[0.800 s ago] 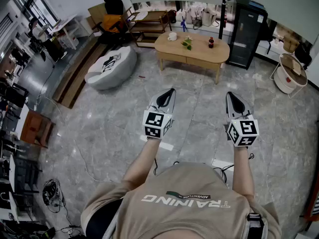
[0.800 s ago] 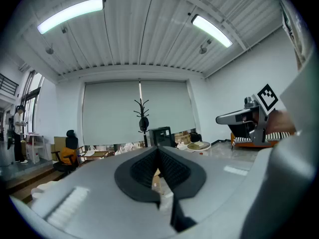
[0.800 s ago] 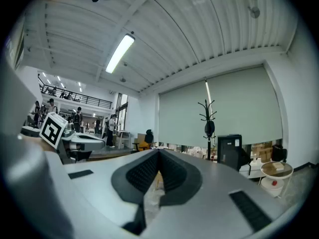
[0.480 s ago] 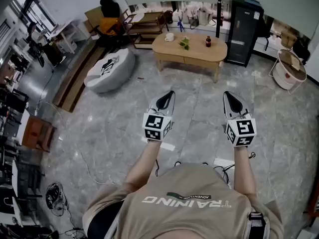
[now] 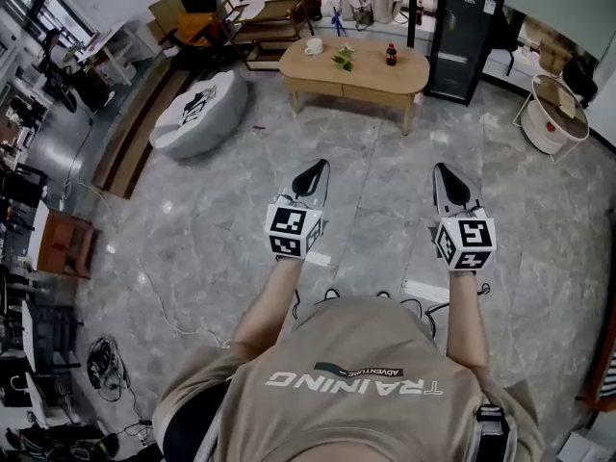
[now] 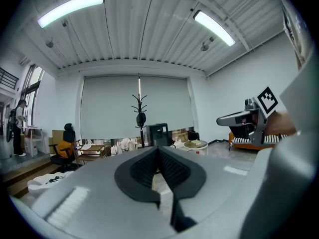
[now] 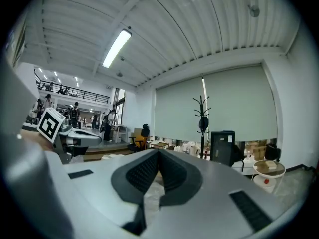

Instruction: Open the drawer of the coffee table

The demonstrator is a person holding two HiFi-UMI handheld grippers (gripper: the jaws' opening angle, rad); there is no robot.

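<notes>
The wooden coffee table (image 5: 354,70) stands far ahead across the grey stone floor, with a cup, a small plant and a bottle on its top. Its drawer front is too small to make out. My left gripper (image 5: 318,166) and right gripper (image 5: 443,171) are held out side by side at waist height, well short of the table. Both are shut with nothing between the jaws, as the left gripper view (image 6: 158,151) and the right gripper view (image 7: 159,153) show. The other gripper shows at the side edge of each gripper view.
A white beanbag (image 5: 197,112) lies left of the table. A black cabinet (image 5: 459,32) stands at its right, a round white basket (image 5: 553,128) further right. Wooden shelving and chairs (image 5: 269,22) stand behind. Cables (image 5: 106,369) lie on the floor at left.
In the head view the coffee table has slid up and to the left. Both grippers stay held out in front, still shut.
</notes>
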